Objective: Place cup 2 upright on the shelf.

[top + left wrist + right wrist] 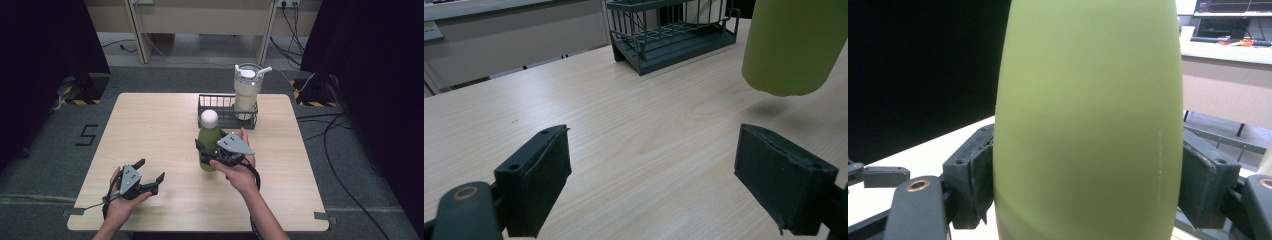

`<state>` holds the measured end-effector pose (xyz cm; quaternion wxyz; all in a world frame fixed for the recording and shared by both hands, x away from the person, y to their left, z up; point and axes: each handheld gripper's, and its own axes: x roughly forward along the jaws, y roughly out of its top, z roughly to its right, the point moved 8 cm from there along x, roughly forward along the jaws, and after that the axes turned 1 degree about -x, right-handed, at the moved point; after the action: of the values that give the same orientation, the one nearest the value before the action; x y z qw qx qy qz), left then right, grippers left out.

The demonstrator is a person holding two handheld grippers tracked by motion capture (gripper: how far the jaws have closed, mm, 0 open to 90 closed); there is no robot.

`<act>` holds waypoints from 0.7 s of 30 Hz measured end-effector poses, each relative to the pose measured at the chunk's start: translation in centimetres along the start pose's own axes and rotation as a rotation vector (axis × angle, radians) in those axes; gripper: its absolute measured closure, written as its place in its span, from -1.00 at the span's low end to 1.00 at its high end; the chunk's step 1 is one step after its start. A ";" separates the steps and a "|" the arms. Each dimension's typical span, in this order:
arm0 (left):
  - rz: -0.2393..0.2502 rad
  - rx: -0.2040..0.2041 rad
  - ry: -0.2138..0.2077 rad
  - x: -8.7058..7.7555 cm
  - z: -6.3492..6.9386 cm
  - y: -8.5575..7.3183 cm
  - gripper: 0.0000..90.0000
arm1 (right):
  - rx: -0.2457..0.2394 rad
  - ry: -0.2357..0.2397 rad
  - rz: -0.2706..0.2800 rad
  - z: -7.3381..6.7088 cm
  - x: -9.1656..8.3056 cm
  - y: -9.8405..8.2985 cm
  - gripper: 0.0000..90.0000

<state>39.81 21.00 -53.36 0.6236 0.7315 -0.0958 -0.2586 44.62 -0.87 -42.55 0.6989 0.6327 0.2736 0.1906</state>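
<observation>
Pale wooden table (150,125) on grey floor; right gripper (212,152) pinches green bottle (209,145) before wire rack (220,112); left gripper (150,175), jaws spread, nearer the table's front edge.

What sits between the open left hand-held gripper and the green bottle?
Nothing: bare table from the left hand-held gripper to the green bottle, per the left gripper view.

The light wooden table (150,130) carries a dark wire basket (220,111) near the middle of its far edge (a pale tumbler (246,90) stands in the basket's right end).
</observation>
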 end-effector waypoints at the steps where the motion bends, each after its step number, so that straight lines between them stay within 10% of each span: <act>1: 0.001 -0.001 0.000 0.0 0.0 0.0 -0.69 | 0.001 -0.003 0.000 0.1 0.0 0.0 -0.48; 21: -0.001 -0.003 -0.002 0.1 0.0 0.0 -0.69 | 0.010 -0.074 0.012 2.8 0.9 1.1 -0.48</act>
<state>39.85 20.97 -53.40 0.6244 0.7303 -0.0958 -0.2598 47.20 -2.36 -41.45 0.7041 0.6446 0.2446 0.1698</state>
